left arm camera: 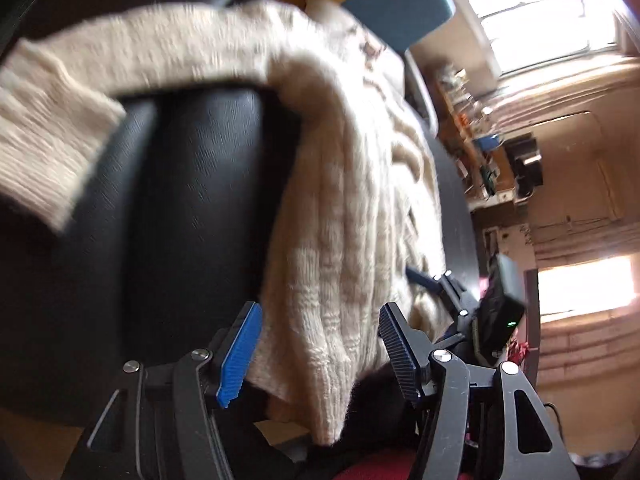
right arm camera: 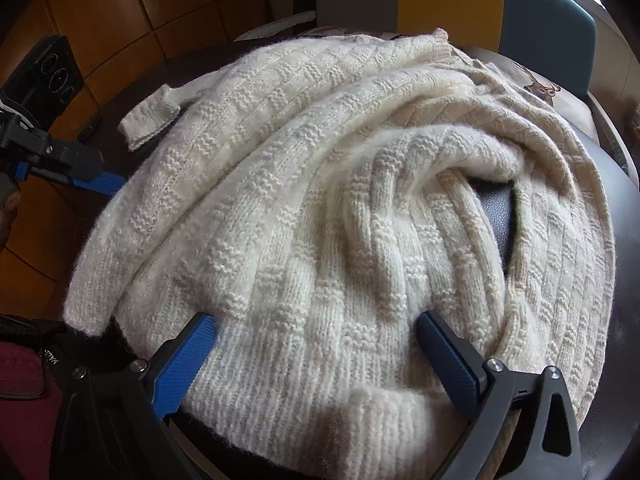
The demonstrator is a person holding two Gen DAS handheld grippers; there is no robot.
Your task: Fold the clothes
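— Black leather-like seat (right arm camera: pixel 624 300) was seen under everything, with orange floor tiles (right arm camera: pixel 120 12) behind it; what was laid on it?

— A cream knitted sweater (right arm camera: pixel 320 184) was spread in loose folds over most of the seat, its ribbed hem turned toward the near edge and one cuff (right arm camera: pixel 150 120) left at the far left edge.

— How was the right gripper (right arm camera: pixel 316 360) set?

— Its jaws were held wide apart, with the hem lying between the blue pads, touched but not pinched.

— And the left gripper (left arm camera: pixel 320 344)?

— It was placed at the left edge, jaws likewise spread, a hanging fold of sweater (left arm camera: pixel 340 240) seen between them. No grip could be made out.
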